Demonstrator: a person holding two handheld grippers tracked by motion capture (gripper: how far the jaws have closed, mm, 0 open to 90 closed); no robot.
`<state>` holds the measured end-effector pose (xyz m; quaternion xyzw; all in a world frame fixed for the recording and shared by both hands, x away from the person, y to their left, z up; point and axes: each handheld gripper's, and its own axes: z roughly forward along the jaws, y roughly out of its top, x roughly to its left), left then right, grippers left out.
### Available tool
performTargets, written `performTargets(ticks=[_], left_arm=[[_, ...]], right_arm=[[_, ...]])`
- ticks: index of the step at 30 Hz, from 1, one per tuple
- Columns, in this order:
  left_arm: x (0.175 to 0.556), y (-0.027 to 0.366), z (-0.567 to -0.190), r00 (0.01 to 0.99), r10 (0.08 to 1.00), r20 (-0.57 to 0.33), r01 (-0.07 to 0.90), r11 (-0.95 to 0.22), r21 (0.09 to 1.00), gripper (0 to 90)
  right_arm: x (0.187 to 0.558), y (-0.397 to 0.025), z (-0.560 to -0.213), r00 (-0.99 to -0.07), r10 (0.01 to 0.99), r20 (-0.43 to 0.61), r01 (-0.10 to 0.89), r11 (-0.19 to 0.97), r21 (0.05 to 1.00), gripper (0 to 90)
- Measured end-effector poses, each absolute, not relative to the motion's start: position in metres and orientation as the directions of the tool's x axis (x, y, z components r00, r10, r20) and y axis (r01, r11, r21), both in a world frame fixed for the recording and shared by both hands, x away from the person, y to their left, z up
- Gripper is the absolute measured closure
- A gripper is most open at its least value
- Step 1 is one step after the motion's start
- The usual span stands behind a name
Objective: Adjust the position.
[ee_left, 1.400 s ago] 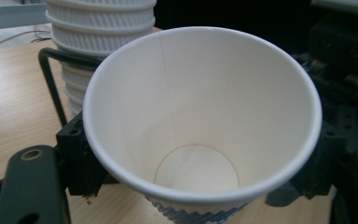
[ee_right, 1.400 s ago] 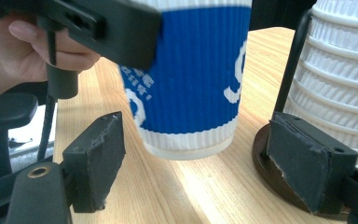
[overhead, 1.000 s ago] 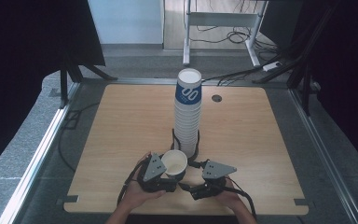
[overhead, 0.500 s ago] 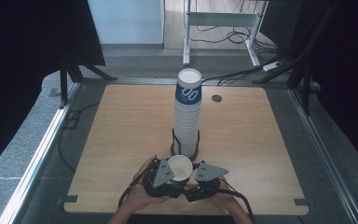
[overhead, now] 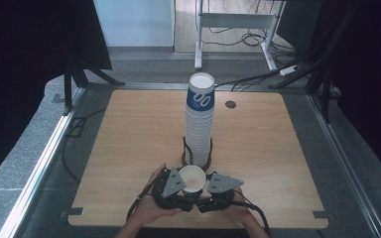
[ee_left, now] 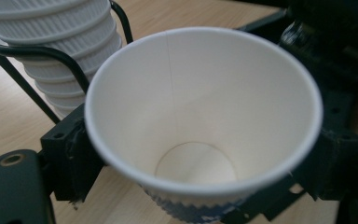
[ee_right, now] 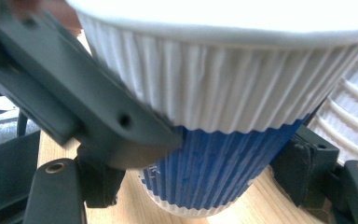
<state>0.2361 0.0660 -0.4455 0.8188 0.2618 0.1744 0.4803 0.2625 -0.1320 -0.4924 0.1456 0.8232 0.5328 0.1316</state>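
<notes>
You have a square, light wood-grain worktop (overhead: 129,148) with rounded corners, resting in a grey metal frame. Near its centre stands a black wire holder (overhead: 197,157), its base directly on the wood. A tall stack of ribbed paper cups (overhead: 199,124) sits upright in that holder; the top cup has a blue band. Toward the far edge, right of the stack and well apart from it, you see a small dark round grommet (overhead: 230,104) set in the surface.

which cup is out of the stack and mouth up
The single cup between the two grippers, near the table's front edge. Its open mouth faces up; the others sit nested upside down in the tall stack in the wire holder behind it.
</notes>
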Motion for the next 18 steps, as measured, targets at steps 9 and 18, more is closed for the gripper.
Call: performTargets(ticks=[9,18], left_arm=[[0.232,0.083,-0.426,0.790,0.611,-0.043,0.265,-0.278,0.923,11.6],[0.237,0.105,-0.421,0.750,0.655,-0.093,0.279,-0.186,0.942,13.2]], right_arm=[[0.266,-0.143,-0.487,-0.907,0.419,-0.038,0.116,0.336,0.935,26.8],[0.268,-0.153,-0.482,-0.887,0.460,-0.042,0.118,0.313,0.942,26.8]])
